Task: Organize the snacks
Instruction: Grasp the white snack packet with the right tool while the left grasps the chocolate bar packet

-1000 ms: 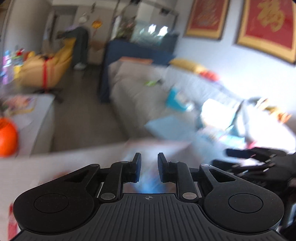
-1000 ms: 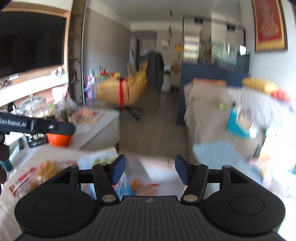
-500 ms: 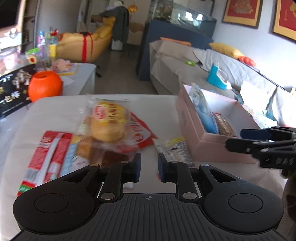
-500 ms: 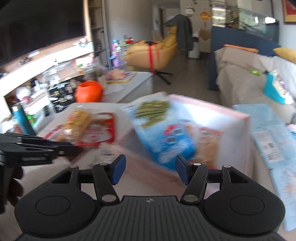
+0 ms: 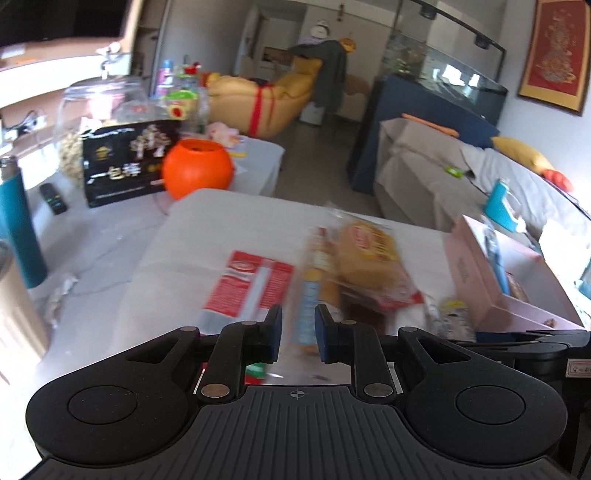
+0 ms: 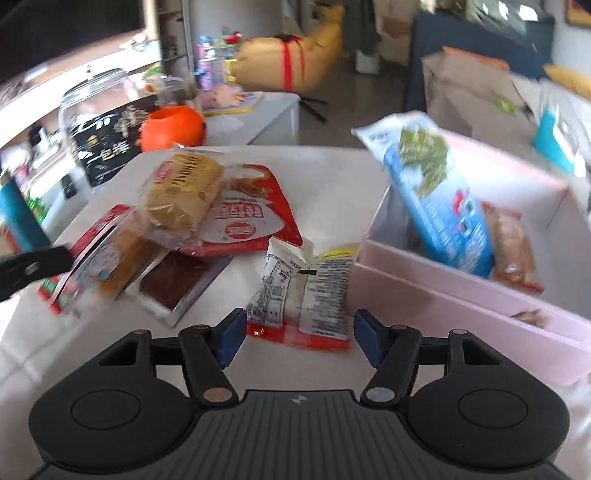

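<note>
We are in a home living room. Ahead of our tongs, past the white table (image 5: 236, 221), a yellow armchair (image 5: 258, 103) tied with a red ribbon sits on the wooden floor. To the right runs a grey covered sofa (image 5: 461, 173) with a yellow cushion (image 5: 521, 157), beneath a framed red picture (image 5: 554, 51). A glass aquarium (image 5: 443, 70) stands on a blue cabinet behind it, and a dark television (image 6: 70, 33) hangs up on the left.

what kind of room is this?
Most likely a home living room: a covered sofa, a yellow armchair and framed wall art, with snack packets on a white table.
</note>
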`<state>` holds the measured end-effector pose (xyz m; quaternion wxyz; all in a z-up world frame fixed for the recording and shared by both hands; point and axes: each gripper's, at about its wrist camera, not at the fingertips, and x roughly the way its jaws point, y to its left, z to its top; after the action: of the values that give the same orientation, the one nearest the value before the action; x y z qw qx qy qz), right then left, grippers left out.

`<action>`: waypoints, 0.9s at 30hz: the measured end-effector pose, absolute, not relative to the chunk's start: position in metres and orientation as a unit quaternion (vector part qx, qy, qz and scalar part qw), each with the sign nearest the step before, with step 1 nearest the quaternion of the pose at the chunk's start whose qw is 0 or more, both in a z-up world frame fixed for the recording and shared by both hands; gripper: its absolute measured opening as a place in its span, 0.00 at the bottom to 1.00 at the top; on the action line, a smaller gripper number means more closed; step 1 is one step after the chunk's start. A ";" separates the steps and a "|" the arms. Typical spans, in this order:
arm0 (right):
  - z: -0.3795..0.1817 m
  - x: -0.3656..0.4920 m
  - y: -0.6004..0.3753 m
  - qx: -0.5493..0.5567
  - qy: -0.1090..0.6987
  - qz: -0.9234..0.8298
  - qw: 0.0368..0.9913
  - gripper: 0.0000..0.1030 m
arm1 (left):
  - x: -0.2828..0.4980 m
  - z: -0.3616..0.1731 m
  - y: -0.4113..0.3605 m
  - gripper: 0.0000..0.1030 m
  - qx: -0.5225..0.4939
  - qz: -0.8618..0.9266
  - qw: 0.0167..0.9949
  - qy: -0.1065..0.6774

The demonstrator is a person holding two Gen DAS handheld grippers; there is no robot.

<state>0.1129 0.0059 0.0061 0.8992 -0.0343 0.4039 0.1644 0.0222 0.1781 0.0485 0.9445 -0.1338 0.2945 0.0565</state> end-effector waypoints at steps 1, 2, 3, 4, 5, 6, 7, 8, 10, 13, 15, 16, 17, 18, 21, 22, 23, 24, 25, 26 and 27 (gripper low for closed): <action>0.005 0.115 0.009 -0.031 0.401 0.167 0.900 0.70 | 0.020 0.049 0.182 0.21 -0.135 0.061 0.944 0.294; 0.004 0.117 0.012 -0.033 0.397 0.173 0.901 0.72 | 0.019 0.048 0.185 0.21 -0.137 0.065 0.944 0.294; 0.003 0.120 0.016 -0.039 0.397 0.175 0.900 0.73 | 0.020 0.049 0.188 0.21 -0.141 0.067 0.943 0.293; 0.002 0.122 0.017 -0.041 0.395 0.173 0.901 0.73 | 0.020 0.049 0.190 0.21 -0.145 0.068 0.943 0.292; 0.002 0.123 0.017 -0.038 0.393 0.170 0.903 0.73 | 0.020 0.050 0.192 0.21 -0.149 0.070 0.942 0.292; 0.002 0.124 0.015 -0.031 0.394 0.170 0.903 0.71 | 0.020 0.050 0.192 0.21 -0.149 0.070 0.942 0.292; 0.003 0.123 0.011 -0.027 0.394 0.172 0.903 0.64 | 0.021 0.051 0.191 0.21 -0.147 0.067 0.942 0.293; 0.005 0.121 0.008 -0.028 0.393 0.177 0.902 0.61 | 0.021 0.052 0.188 0.21 -0.143 0.061 0.943 0.295; 0.006 0.116 -0.002 -0.030 0.392 0.191 0.900 0.50 | 0.025 0.054 0.174 0.21 -0.125 0.027 0.945 0.301; 0.007 0.098 -0.024 -0.024 0.393 0.221 0.892 0.50 | 0.031 0.056 0.144 0.21 -0.088 -0.039 0.945 0.314; 0.006 0.084 -0.035 -0.029 0.389 0.230 0.892 0.50 | 0.039 0.054 0.123 0.22 -0.059 -0.065 0.941 0.328; 0.006 0.076 -0.041 -0.035 0.384 0.229 0.894 0.50 | 0.045 0.052 0.114 0.24 -0.046 -0.069 0.939 0.333; 0.006 0.069 -0.047 -0.043 0.377 0.225 0.897 0.50 | 0.051 0.049 0.107 0.26 -0.034 -0.066 0.939 0.336; 0.006 0.062 -0.054 -0.051 0.371 0.222 0.901 0.50 | 0.058 0.046 0.103 0.26 -0.024 -0.058 0.938 0.340; 0.007 0.048 -0.078 -0.055 0.357 0.206 0.910 0.50 | 0.080 0.037 0.103 0.26 -0.012 -0.020 0.935 0.354; 0.007 0.046 -0.086 -0.052 0.354 0.198 0.912 0.50 | 0.086 0.034 0.105 0.26 -0.010 -0.009 0.934 0.358; 0.006 0.043 -0.097 -0.047 0.352 0.188 0.916 0.50 | 0.092 0.033 0.108 0.25 -0.011 -0.001 0.932 0.362; 0.005 0.042 -0.106 -0.041 0.351 0.178 0.919 0.50 | 0.096 0.031 0.110 0.25 -0.012 0.003 0.931 0.366; 0.003 0.042 -0.116 -0.032 0.351 0.168 0.921 0.50 | 0.100 0.029 0.112 0.25 -0.016 0.001 0.928 0.372; 0.001 0.042 -0.127 -0.020 0.352 0.161 0.922 0.50 | 0.104 0.027 0.114 0.26 -0.021 -0.005 0.923 0.383; -0.001 0.042 -0.137 -0.002 0.354 0.159 0.922 0.52 | 0.106 0.025 0.114 0.26 -0.026 -0.010 0.924 0.381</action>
<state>0.0425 -0.1370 -0.0014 0.9217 -0.0018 0.3538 0.1591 0.1057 0.1143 0.0247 0.9240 -0.0261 0.3813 -0.0098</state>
